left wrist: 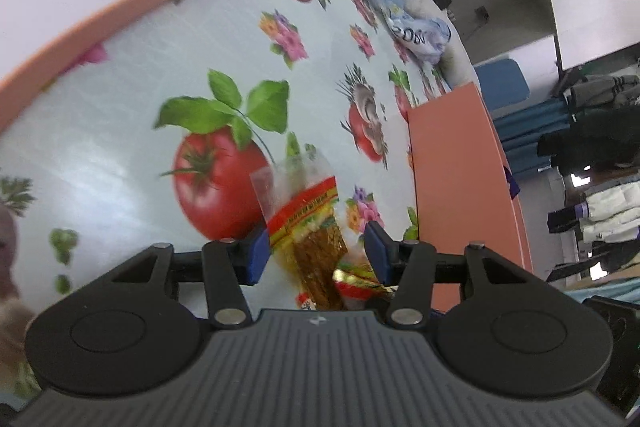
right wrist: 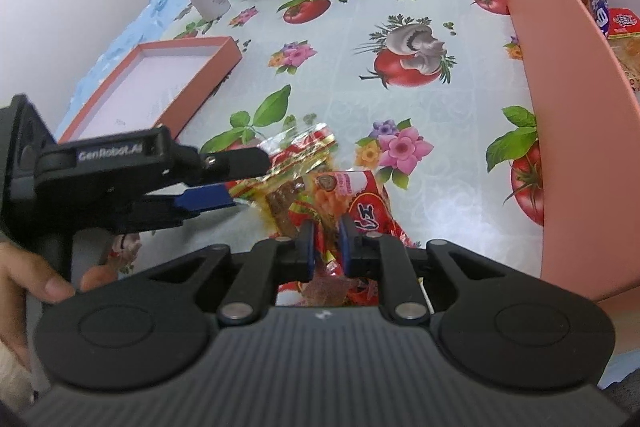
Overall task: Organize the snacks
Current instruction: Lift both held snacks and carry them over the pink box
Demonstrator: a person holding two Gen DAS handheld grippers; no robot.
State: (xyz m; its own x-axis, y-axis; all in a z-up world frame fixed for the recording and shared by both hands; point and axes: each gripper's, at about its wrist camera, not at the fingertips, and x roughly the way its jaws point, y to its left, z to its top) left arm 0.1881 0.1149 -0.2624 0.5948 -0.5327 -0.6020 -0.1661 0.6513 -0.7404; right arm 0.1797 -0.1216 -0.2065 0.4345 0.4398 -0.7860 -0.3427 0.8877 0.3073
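1. The snack packets (right wrist: 320, 183) lie in a loose pile on the surface (right wrist: 360, 7), just left of the tall pink box (right wrist: 560, 107), which already holds some snacks; a shallow pink lid (right wrist: 160, 87) sits further left.
2. The right gripper (right wrist: 326, 247) has its jaws nearly closed and appears to be pinching a red packet (right wrist: 372, 211) at its crinkled edge.
3. The left gripper (left wrist: 316, 251) is spread wide, its jaws on either side of a clear-topped yellow packet (left wrist: 308, 223) without squeezing it.
4. These packets look light, thin and soft, with glossy film that probably slides easily; the contents may crumble under pressure.
5. The flat sealed seam looks like the safest hold: it is stiffer, less slippery, and spares the food.
6. Overlapping packets may drag along when one is lifted.
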